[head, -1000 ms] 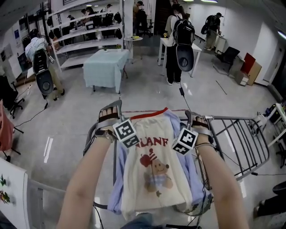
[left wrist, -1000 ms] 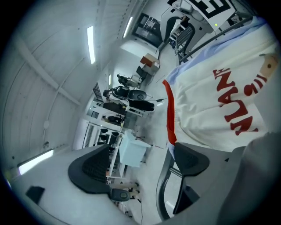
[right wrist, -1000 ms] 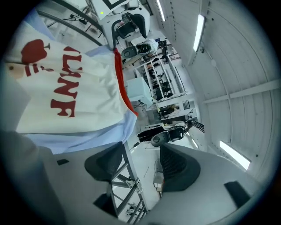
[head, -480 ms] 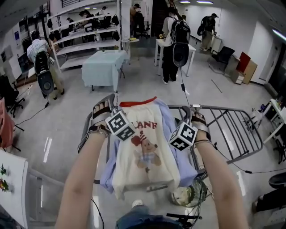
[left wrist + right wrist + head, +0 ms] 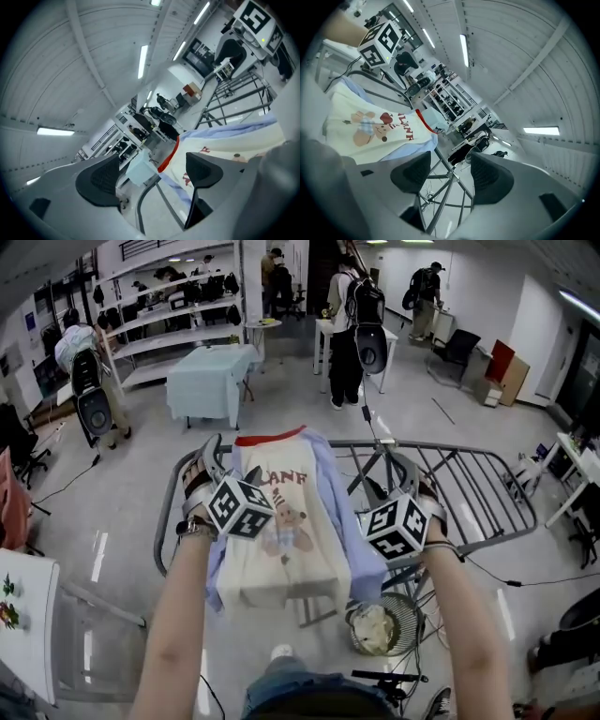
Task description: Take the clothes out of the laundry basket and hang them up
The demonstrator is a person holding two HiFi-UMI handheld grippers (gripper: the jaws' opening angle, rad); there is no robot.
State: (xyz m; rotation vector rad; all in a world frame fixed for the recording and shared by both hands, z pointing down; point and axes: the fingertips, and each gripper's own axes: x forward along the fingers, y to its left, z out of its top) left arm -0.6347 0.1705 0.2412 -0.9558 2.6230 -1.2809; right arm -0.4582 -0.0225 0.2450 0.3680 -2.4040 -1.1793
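Observation:
A cream T-shirt (image 5: 281, 540) with a bear print and a red collar lies over a light blue garment (image 5: 352, 531) across the grey drying rack (image 5: 478, 493). My left gripper (image 5: 225, 465) hovers at the shirt's left edge, its jaws wide apart with nothing between the pads. My right gripper (image 5: 392, 479) is at the blue garment's right edge, also open and empty. The left gripper view shows the left gripper (image 5: 152, 176) with the shirt (image 5: 225, 150) beyond its right finger. Through the right gripper (image 5: 449, 173) I see only rack bars (image 5: 440, 187); the shirt (image 5: 370, 126) lies to its left.
A round wire laundry basket (image 5: 412, 615) with a pale cloth inside stands on the floor under the rack. A table with a light blue cover (image 5: 211, 381) is ahead. Several people (image 5: 347, 334) stand farther back, one at the left (image 5: 84, 362). A white board (image 5: 19, 615) is at lower left.
Both grippers have risen, moved forward along the rack and rolled. The shirt and blue garment now look smaller and farther ahead, and the wire basket has come into view below.

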